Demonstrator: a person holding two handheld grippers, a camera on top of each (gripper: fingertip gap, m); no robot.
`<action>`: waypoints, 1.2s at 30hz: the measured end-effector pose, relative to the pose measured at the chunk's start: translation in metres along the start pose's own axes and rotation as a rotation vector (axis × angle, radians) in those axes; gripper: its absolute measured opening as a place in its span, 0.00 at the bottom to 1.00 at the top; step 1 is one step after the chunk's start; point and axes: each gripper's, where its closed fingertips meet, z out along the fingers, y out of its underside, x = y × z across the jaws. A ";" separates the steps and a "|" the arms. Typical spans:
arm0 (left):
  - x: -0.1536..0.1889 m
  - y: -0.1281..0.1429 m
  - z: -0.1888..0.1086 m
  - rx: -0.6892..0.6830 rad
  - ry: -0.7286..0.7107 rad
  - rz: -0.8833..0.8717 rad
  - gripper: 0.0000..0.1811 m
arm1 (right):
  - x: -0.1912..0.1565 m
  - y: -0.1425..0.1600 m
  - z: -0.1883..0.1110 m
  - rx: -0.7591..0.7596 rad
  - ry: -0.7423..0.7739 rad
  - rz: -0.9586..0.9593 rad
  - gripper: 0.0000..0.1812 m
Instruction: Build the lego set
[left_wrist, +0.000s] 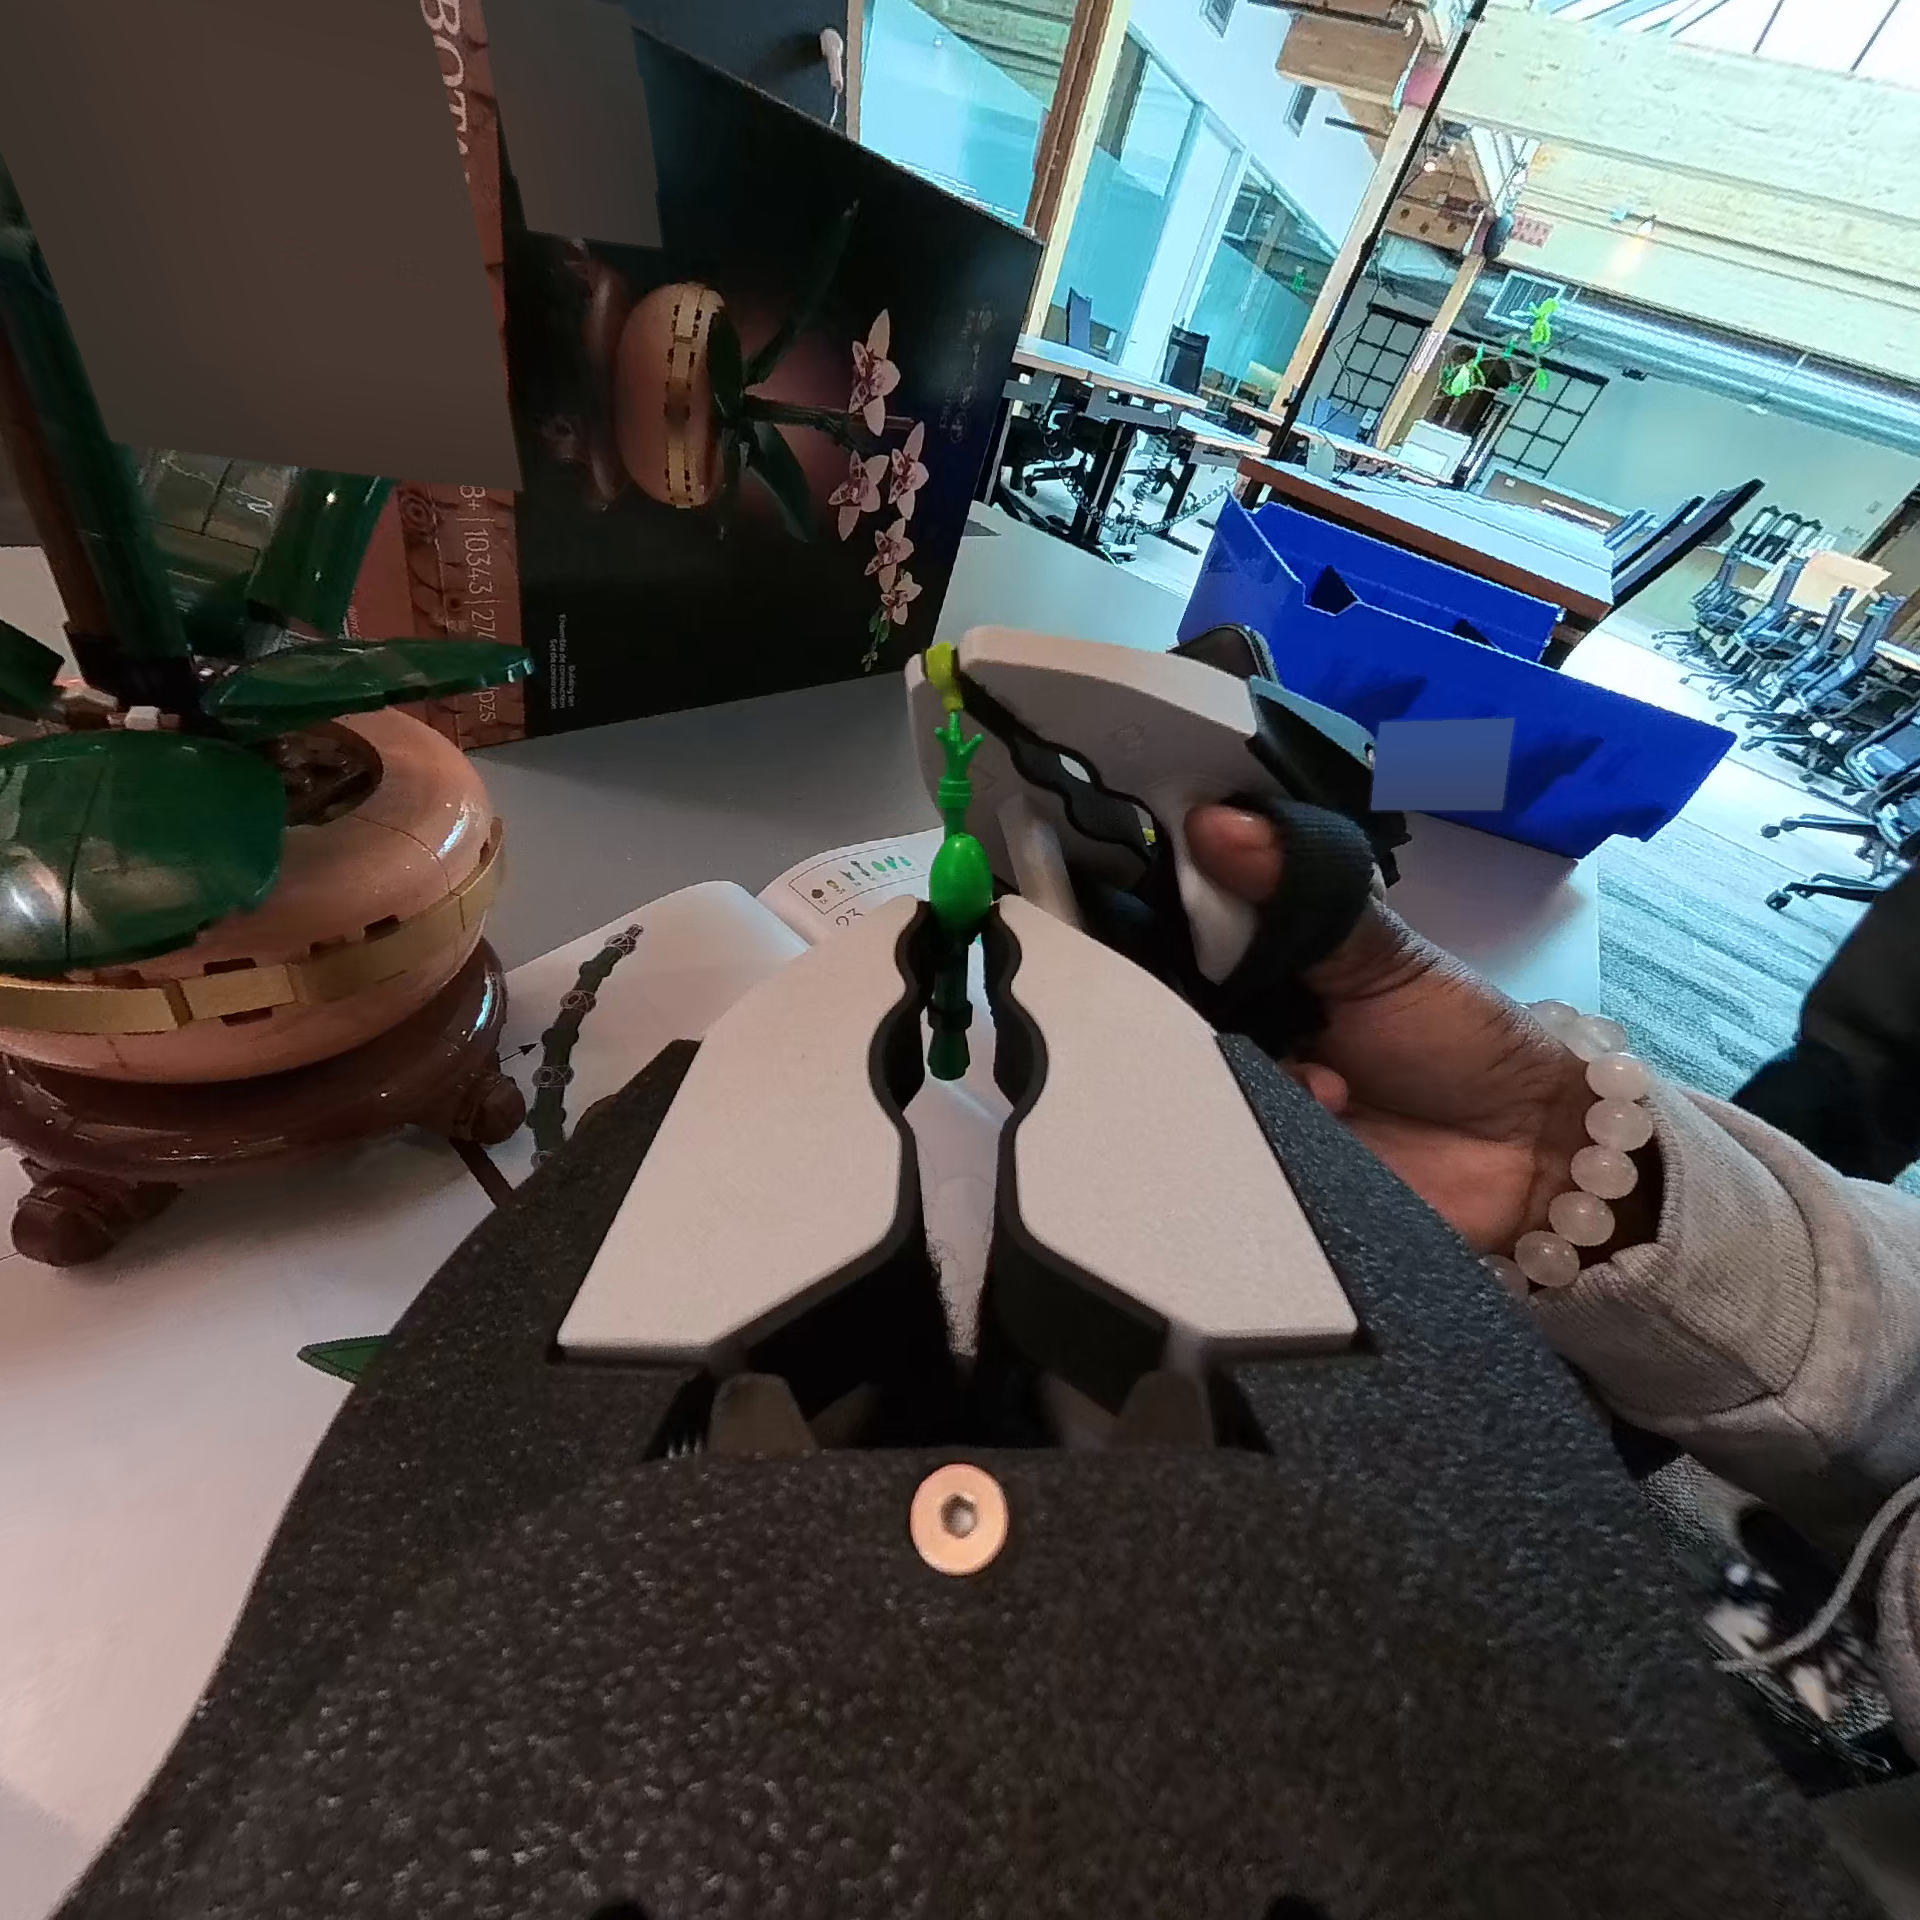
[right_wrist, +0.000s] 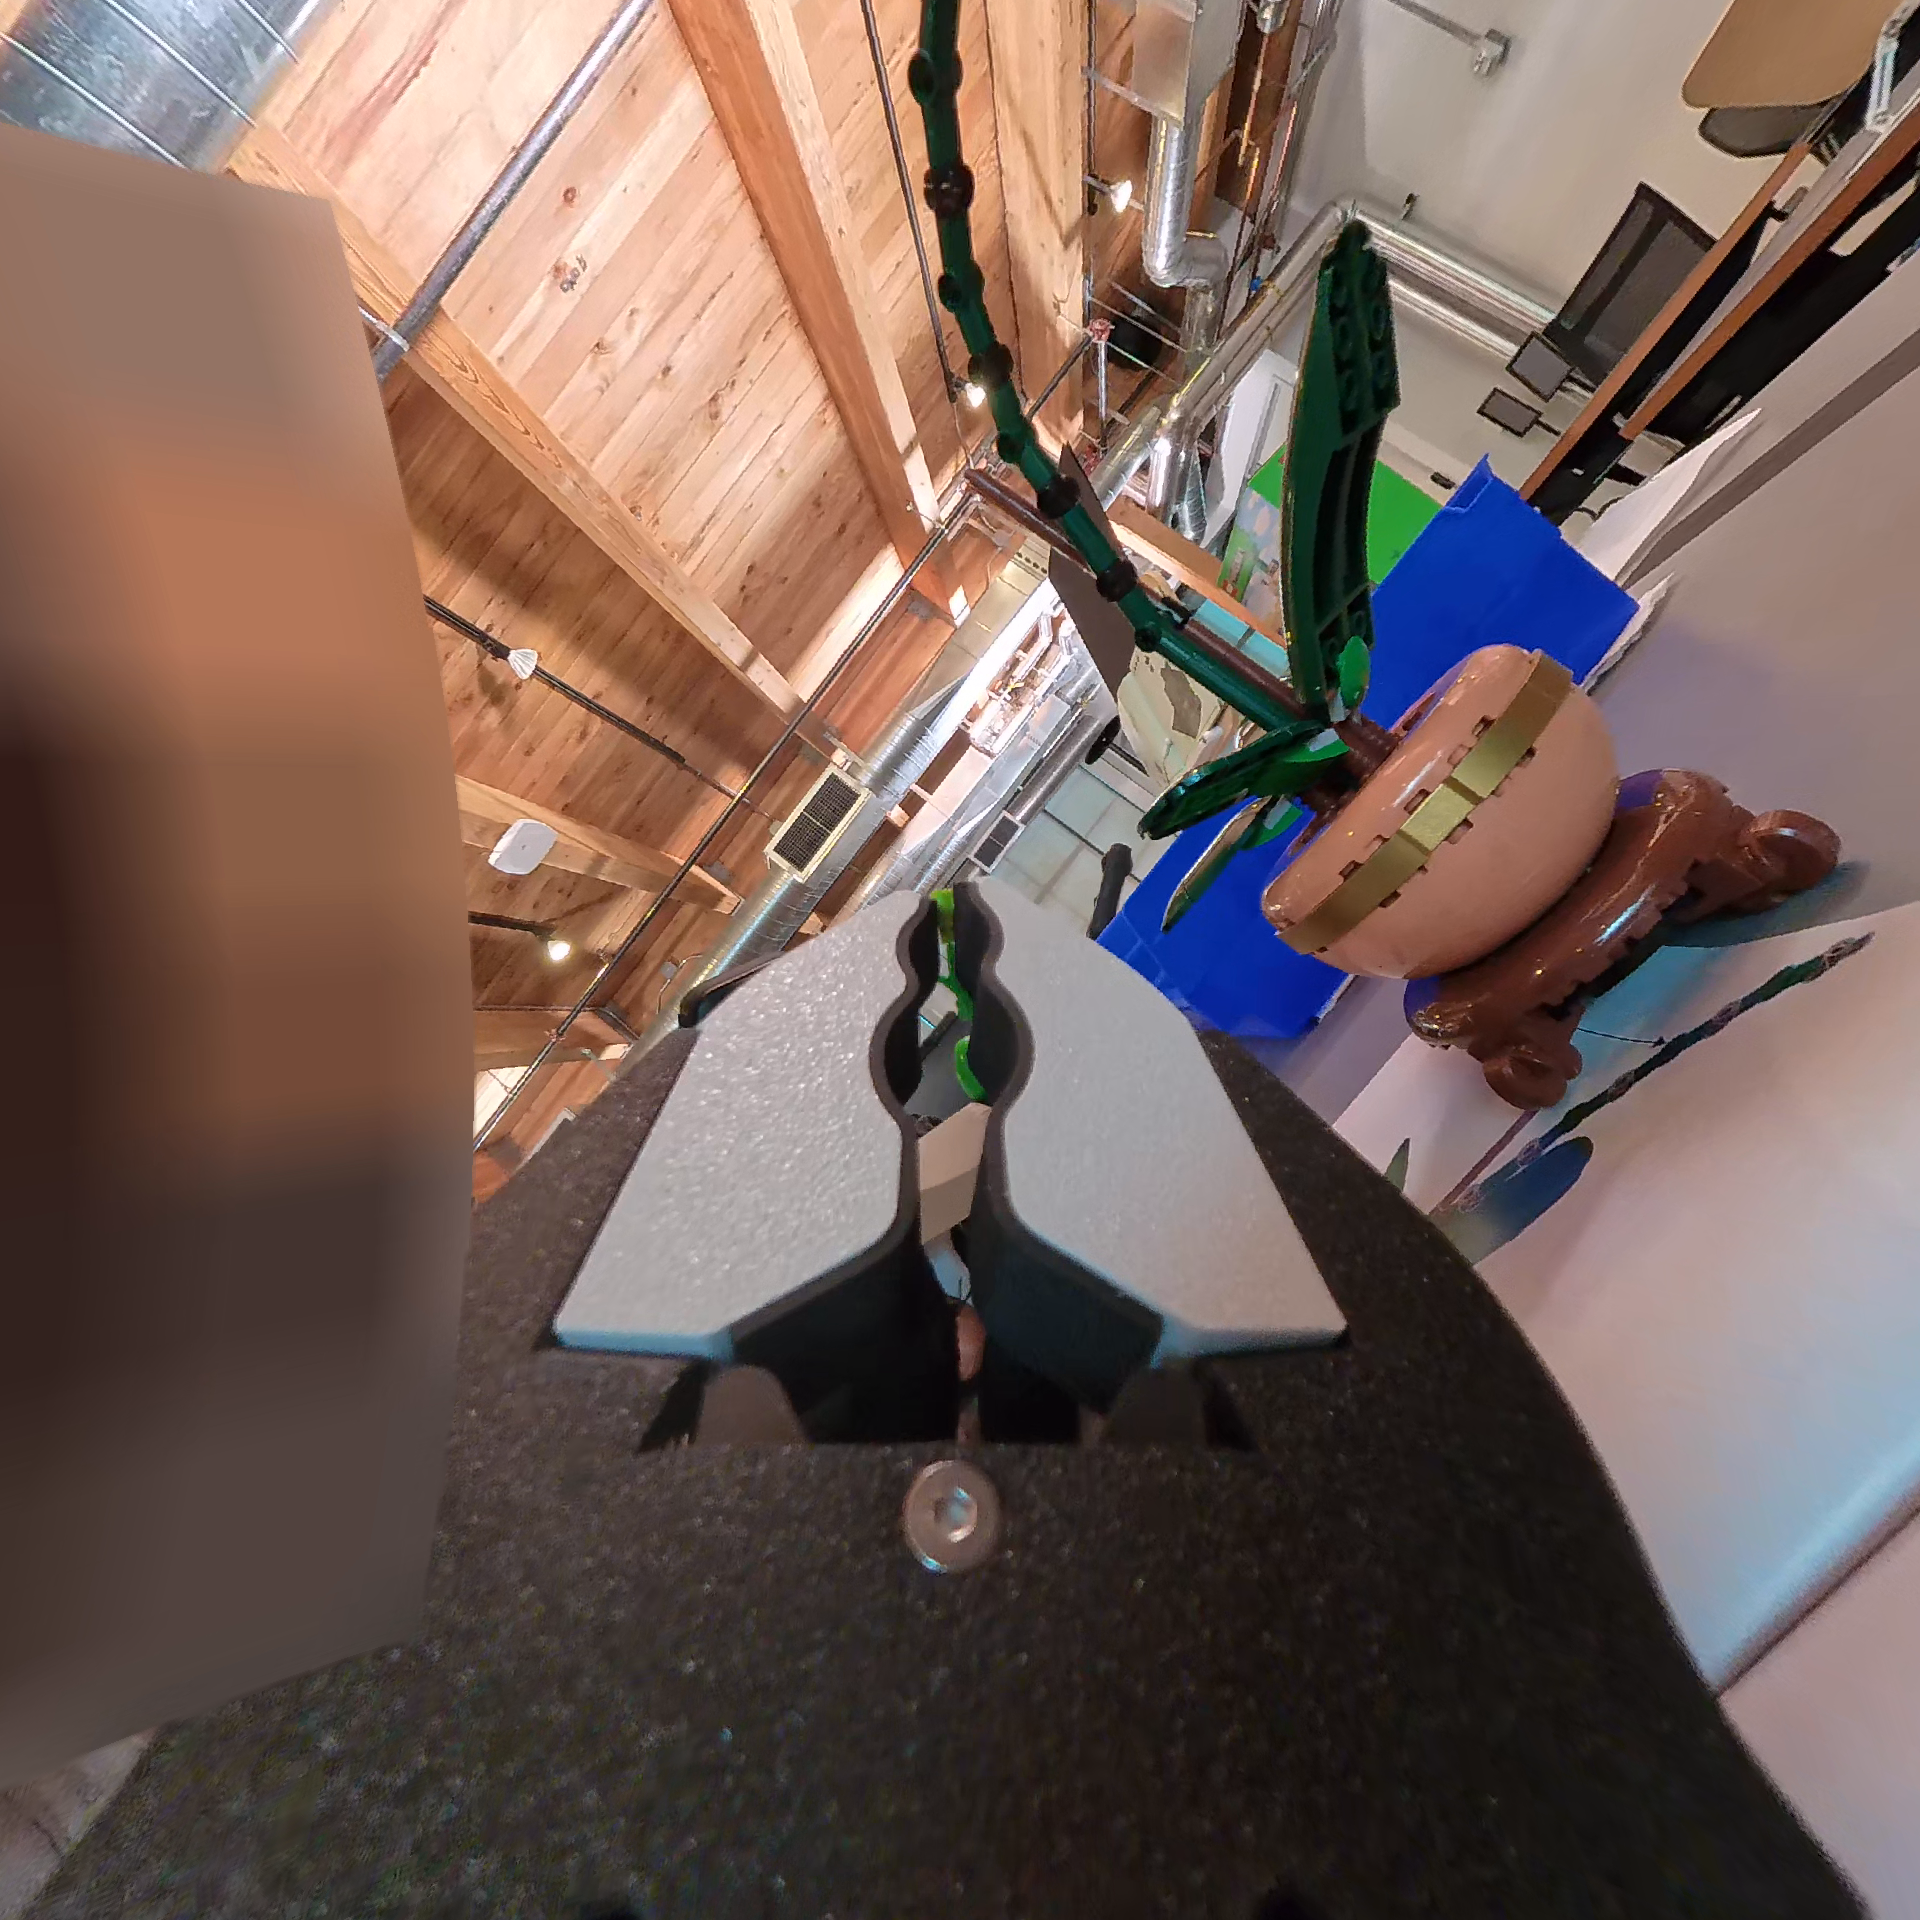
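A slim bright-green stem piece with an egg-shaped bud stands upright between the tips of the left gripper. Those tongs are pressed nearly together on its lower shaft, pinching it; the bud and a small forked sprig rise above the white fingers.

At the top of the stem, a small yellow-green piece is pinched at the tips of the right gripper, which reaches in from the right and meets the stem's upper end. A hand in a fingerless black glove, with a pale bead bracelet at the wrist, holds that gripper's handle.

In the right wrist view, the right gripper shows its tongs drawn close, leaving only a narrow slit, and the green pieces are partly seen through that gap.

Left of the left gripper, near but apart from it, stands the built pot, tan with a gold band on a brown base, with dark green leaves spreading from it. Under and just beyond the left tongs lies the open instruction booklet on the white table. Behind it, the set's dark box stands upright. Beyond the right gripper sits a blue bin.

From the right gripper's view, the pot lies to the right of the tongs, with a long dark green beaded stalk arching away from it.
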 end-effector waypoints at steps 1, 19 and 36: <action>0.000 0.000 0.000 -0.001 -0.001 0.000 0.04 | 0.000 0.000 0.000 0.000 0.001 0.003 0.02; -0.003 0.000 0.000 -0.003 -0.010 -0.018 0.04 | 0.002 0.004 0.000 -0.023 0.020 -0.004 0.01; -0.007 0.011 -0.004 -0.121 0.021 0.113 0.04 | 0.006 0.014 -0.001 -0.151 0.088 -0.107 0.00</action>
